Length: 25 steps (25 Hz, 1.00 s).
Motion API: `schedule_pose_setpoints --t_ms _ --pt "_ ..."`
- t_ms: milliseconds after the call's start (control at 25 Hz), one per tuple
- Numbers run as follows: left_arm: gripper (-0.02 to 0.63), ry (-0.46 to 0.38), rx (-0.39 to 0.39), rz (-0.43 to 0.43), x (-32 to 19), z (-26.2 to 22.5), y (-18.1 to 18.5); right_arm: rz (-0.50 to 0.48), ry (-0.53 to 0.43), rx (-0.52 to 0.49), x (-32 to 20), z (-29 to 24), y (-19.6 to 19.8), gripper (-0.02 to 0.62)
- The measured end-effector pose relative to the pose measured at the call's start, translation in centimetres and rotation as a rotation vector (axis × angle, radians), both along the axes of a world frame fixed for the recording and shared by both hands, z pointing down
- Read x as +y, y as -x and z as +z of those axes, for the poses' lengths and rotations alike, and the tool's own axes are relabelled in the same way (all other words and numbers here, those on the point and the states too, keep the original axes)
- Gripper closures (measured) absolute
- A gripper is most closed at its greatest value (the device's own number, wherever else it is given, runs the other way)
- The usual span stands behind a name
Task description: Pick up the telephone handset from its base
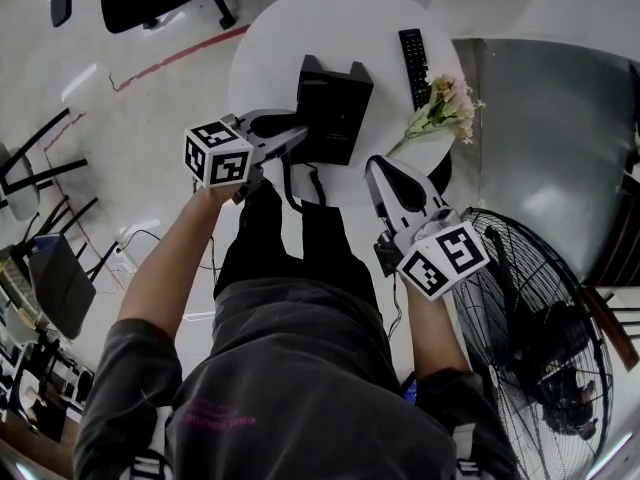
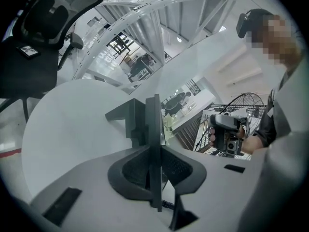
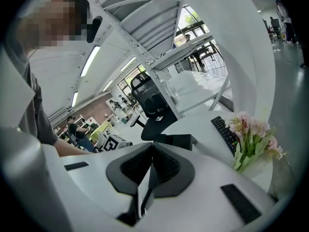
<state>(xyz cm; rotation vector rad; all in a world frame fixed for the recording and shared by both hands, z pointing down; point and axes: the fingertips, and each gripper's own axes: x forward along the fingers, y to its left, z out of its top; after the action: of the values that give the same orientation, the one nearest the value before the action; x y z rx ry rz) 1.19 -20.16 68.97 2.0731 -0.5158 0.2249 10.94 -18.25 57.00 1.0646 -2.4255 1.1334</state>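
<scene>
L hand-held gripper (image 2: 155, 167) clamps handset (image 2: 154, 124) at base (image 1: 338, 108); R hand-held gripper (image 3: 150, 170) closed, empty, apart.

Phone (image 1: 340, 108) at table (image 1: 270, 38) centre, handset (image 2: 154, 129) on its 9 o'clock side between left gripper (image 1: 298, 136) jaws, remote (image 1: 413, 63) at 2 o'clock, flowers (image 1: 445, 108) at 4 o'clock by the edge, right gripper (image 1: 382, 173) off the table at 5 o'clock, fan (image 1: 540, 338) on floor (image 1: 180, 98) beyond it

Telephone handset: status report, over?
Left hand-held gripper shut on telephone handset, on its base. Right hand-held gripper shut, empty. Nothing blocking.
</scene>
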Motion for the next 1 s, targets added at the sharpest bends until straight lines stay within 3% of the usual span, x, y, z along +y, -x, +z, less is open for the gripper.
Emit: schedule_pose_setpoints --t_ms 360,1000 --pt "0.528 -0.065 0.058 -0.029 -0.1 -5.6 1.3 0.014 -0.063 -0.004 -0.3 -3.1 0.5 0.575" --pt "0.528 -0.259 0.111 -0.047 1.5 -20.4 3.6 0.089 -0.225 -0.031 0.0 -11.5 -0.2 0.575"
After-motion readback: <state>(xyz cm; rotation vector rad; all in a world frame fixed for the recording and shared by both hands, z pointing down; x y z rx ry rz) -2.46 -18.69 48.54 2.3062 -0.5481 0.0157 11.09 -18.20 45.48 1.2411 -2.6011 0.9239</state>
